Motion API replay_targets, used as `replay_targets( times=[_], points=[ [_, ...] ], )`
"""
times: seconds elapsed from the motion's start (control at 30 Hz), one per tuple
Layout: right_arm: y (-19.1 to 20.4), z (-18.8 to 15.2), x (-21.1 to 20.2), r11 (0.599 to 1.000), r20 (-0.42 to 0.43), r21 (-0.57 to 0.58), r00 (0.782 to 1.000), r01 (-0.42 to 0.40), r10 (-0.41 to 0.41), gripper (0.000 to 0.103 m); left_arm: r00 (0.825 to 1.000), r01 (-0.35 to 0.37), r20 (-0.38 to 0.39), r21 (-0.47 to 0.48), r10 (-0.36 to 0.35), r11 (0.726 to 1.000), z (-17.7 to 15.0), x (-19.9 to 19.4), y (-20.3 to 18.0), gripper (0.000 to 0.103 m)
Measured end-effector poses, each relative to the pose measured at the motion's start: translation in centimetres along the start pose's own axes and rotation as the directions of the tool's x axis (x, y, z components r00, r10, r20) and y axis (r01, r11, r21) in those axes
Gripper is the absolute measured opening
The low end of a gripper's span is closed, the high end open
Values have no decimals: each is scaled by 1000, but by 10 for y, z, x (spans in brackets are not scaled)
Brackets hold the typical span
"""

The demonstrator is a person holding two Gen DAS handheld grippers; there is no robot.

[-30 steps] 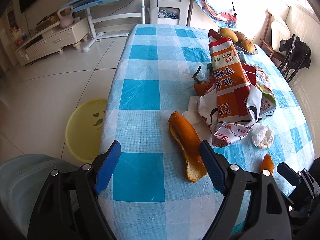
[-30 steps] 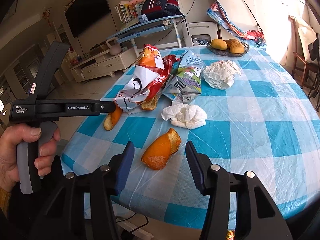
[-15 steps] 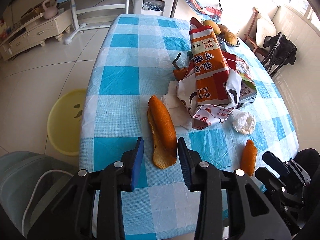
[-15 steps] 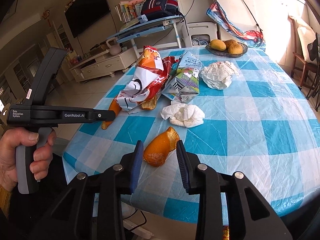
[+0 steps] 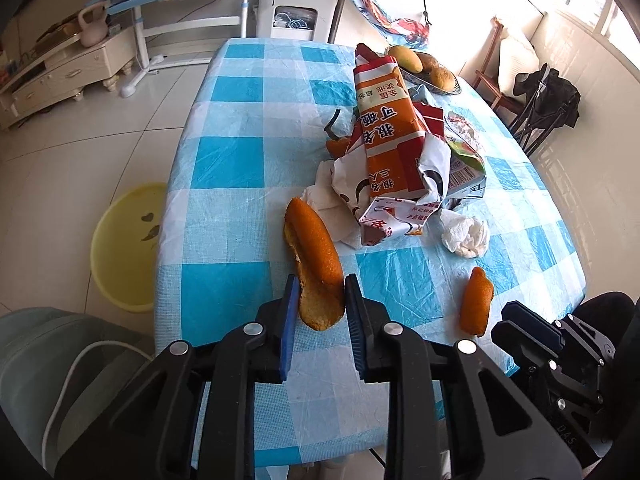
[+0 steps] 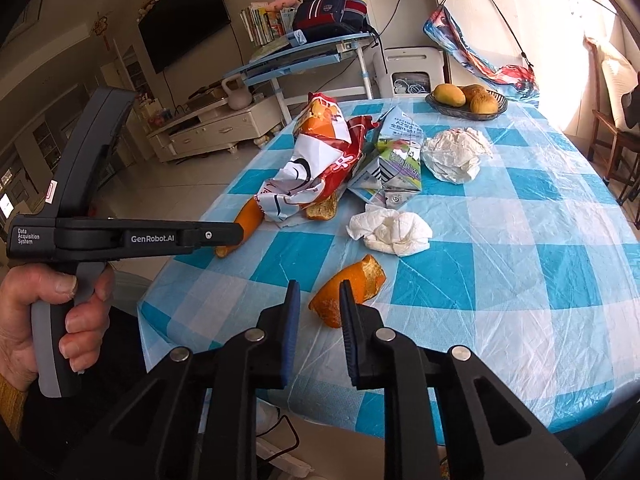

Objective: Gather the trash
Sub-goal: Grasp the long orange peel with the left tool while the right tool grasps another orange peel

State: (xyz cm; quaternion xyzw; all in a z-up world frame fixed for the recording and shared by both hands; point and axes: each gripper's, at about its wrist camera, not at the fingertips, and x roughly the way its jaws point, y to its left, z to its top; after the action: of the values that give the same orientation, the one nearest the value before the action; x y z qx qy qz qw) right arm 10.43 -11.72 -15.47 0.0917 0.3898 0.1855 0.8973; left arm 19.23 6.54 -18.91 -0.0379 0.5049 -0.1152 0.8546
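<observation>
A long orange peel (image 5: pixel 316 256) lies on the blue-checked tablecloth (image 5: pixel 240 168). My left gripper (image 5: pixel 322 280) has its closing jaws pressed on the peel's near end. A shorter orange peel (image 6: pixel 360 280) lies near the table's front edge, also seen as the small peel (image 5: pixel 476 304). My right gripper (image 6: pixel 319 285) is closing over its near end, which sits between the jaws. A gap still shows beside the left pad. Behind the peels lie an orange snack bag (image 6: pixel 316 160), a milk carton (image 6: pixel 396 168) and a crumpled tissue (image 6: pixel 394 232).
A crumpled white wrapper (image 6: pixel 452 156) and a fruit bowl (image 6: pixel 498 108) sit farther back. A yellow basin (image 5: pixel 120 248) stands on the floor left of the table, with a grey-green container (image 5: pixel 40 352) nearer. A chair (image 5: pixel 504 76) stands at the far right.
Both grippers' jaws have narrowed from wide open. The left gripper tipped downward and came in over the long peel's end. The right gripper stayed over the short peel.
</observation>
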Motion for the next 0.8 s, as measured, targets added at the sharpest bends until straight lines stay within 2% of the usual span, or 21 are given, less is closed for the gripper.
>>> replay_targets(
  times=[0.03, 0.07, 0.1, 0.27, 0.3, 0.33, 0.43, 0.53, 0.6, 0.63, 0.7, 0.8],
  points=[
    [-3, 1, 2, 1000, -6, 26, 1000, -2, 2, 32, 1000, -2, -4, -12, 2, 1000, 1, 1, 1, 25],
    [-5, 1, 3, 999, -5, 49, 1000, -7, 7, 41, 1000, -6, -7, -23, 6, 1000, 2, 3, 3, 31],
    [-5, 2, 6, 998, -8, 60, 1000, -11, 11, 43, 1000, -15, -9, -33, 15, 999, 4, 6, 5, 38],
    [-2, 1, 23, 997, -51, 71, 999, 0, 4, 43, 997, -74, -7, -26, 74, 997, 9, 18, 5, 39],
    [-3, -1, 25, 997, -51, 73, 999, -3, 7, 42, 998, -69, -4, -20, 69, 997, 10, 18, 5, 28],
    [-5, -1, 27, 997, -58, 74, 998, -12, 17, 32, 998, -57, -5, -13, 57, 998, 11, 18, 4, 22],
    [-8, 1, 25, 998, -54, 54, 998, -15, 18, 25, 1000, -18, 9, 2, 18, 1000, 10, 10, 2, 20],
    [-10, 2, 21, 999, -45, 32, 999, 5, -3, 24, 1000, 27, -16, 23, -27, 999, 8, 8, -2, 20],
    [-15, 1, 22, 999, -59, 44, 998, 12, -9, 26, 1000, -9, -23, 32, 9, 999, 7, 11, -4, 25],
    [-18, 0, 21, 998, -56, 58, 998, 8, -5, 32, 999, -19, -28, 36, 20, 999, 8, 13, -5, 28],
    [-20, 1, 21, 997, -51, 71, 999, 4, 0, 33, 999, -35, -28, 27, 36, 999, 9, 17, -6, 41],
    [-17, 1, 23, 998, -48, 62, 999, 4, -1, 35, 998, -59, -30, 36, 60, 998, 11, 21, -8, 42]
  ],
)
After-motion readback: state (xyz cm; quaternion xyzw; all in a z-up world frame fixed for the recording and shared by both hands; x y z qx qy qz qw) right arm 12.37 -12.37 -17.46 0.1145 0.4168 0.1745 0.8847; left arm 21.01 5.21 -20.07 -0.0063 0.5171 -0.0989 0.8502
